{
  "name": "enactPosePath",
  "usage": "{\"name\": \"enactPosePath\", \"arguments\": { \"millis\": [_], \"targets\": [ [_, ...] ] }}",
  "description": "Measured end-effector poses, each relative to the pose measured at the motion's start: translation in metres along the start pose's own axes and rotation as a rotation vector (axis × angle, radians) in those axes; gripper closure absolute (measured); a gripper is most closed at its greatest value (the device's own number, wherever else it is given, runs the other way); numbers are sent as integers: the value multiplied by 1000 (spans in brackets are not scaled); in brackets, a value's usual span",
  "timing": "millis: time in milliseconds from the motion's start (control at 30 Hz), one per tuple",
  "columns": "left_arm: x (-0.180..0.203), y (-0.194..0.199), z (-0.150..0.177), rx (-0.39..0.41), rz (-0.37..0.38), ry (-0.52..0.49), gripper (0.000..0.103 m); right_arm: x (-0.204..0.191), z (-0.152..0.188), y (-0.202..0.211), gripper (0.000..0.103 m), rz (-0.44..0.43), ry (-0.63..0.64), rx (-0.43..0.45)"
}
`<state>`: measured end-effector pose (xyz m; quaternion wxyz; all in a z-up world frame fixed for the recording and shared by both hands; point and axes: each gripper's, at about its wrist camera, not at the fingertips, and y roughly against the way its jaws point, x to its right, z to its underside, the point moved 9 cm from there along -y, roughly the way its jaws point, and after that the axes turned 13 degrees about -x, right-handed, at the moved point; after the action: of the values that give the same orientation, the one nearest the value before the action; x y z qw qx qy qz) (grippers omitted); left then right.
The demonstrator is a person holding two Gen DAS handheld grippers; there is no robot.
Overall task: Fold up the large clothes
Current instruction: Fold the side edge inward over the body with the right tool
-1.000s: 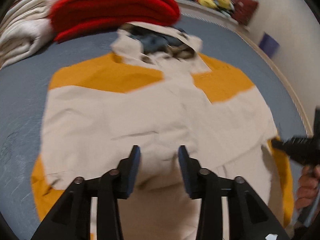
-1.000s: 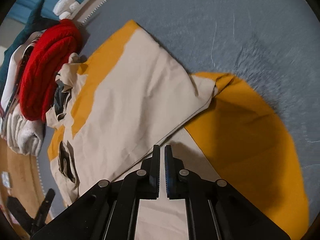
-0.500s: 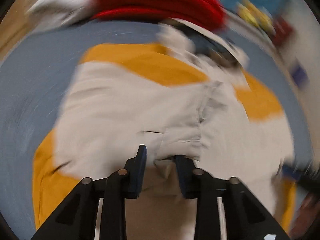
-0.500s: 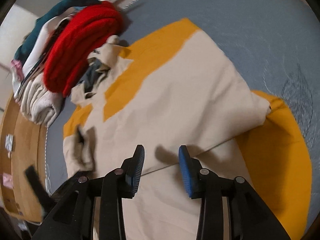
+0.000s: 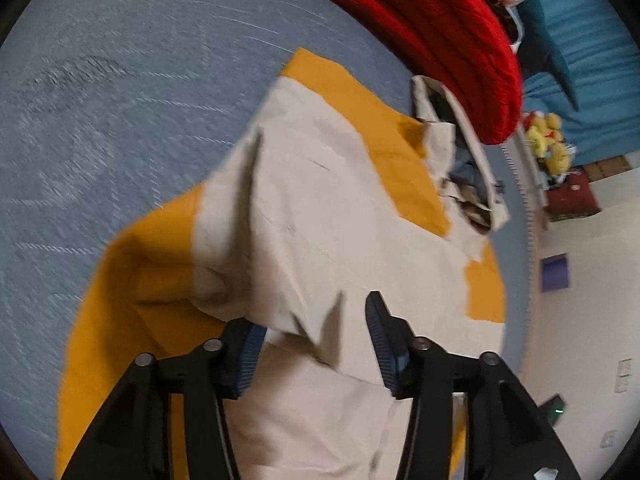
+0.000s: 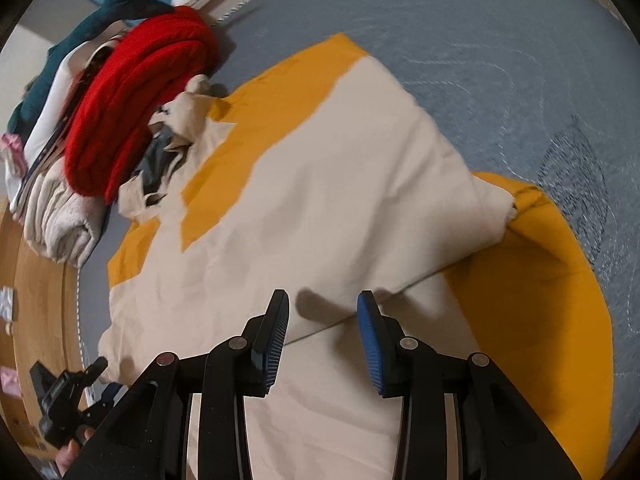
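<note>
- Grey-blue quilted mattress surface (image 6: 500, 40): fills the background of both wrist views and carries everything below; in the left wrist view far more of it shows at the left than a second ago, the whole scene now appearing rolled clockwise.
- Large cream and mustard-yellow fabric jacket (image 6: 320, 200): lies spread flat on the mattress, collar end toward the pile of clothes. Cream sleeve (image 6: 460, 216) is folded across the body with its cuff at the right edge, over the yellow panel; a second ago it lay further across, under the right gripper. On the other side a cream fold (image 5: 248, 216) is now turned in over the yellow (image 5: 132, 280), where the front lay open and flat before.
- Red knitted garment, folded thick (image 6: 132, 100): rests on a stack of pale folded clothes (image 6: 60, 216) beside the jacket's collar, unchanged.
- Right gripper (image 6: 324, 312): black arms, blue ribbed pads, standing apart just above the sleeve's lower edge with nothing between them; a second ago the pads were pressed together, and they have just been opening.
- Left gripper (image 5: 316, 320): pads apart, a point of cream cloth rising in the gap; whether the pads pinch it I cannot tell. Also seen at the lower left of the right wrist view (image 6: 68, 392), in a hand.
</note>
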<state>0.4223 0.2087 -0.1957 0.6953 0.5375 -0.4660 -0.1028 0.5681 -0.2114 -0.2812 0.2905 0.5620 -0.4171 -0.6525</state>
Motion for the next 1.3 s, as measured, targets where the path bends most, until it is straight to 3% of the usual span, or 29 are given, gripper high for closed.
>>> {"name": "enactPosePath", "arguments": {
  "millis": [33,67,167,233,300,367,433,500,600,667,767,833,933,1100,1233,1300],
  "targets": [
    [-4,1,1,7,-32,-8,84,-2,0,1,66,1,15,2],
    [-8,2,-1,18,-47,-14,92,-6,0,1,66,7,38,6],
    [-10,4,-5,25,-44,-35,91,-7,-1,-1,66,27,58,15],
    [-15,-2,-7,-16,-49,-39,88,-1,-3,-6,66,32,39,4],
    [-31,-3,-10,-43,-81,10,84,10,-5,-11,66,51,7,-8],
    [-42,12,-15,11,-121,44,83,25,-5,-14,66,84,-22,-18],
    [-42,34,-20,84,-179,19,83,41,-6,-15,66,126,-60,-29],
    [-31,49,-22,129,-188,-31,83,50,-8,-10,66,163,-92,-17],
    [-12,53,-21,153,-197,-130,83,51,-12,8,66,219,-97,62],
    [-4,47,-22,153,-213,-176,83,40,-13,22,66,206,-89,116],
    [4,13,-20,56,-205,-244,83,12,-16,39,66,151,-5,210],
    [-9,-20,-13,-47,-241,-238,83,-11,-19,42,64,105,111,256],
    [-17,-29,-9,-52,-304,-245,83,-18,-21,21,57,46,176,188],
    [14,-11,-9,-6,-283,-306,83,24,-22,-24,57,117,50,19],
    [32,6,-12,48,-240,-321,83,29,-20,-9,57,122,11,28],
    [46,12,-12,77,-223,-346,83,21,-21,11,57,133,19,74]
  ]
}}
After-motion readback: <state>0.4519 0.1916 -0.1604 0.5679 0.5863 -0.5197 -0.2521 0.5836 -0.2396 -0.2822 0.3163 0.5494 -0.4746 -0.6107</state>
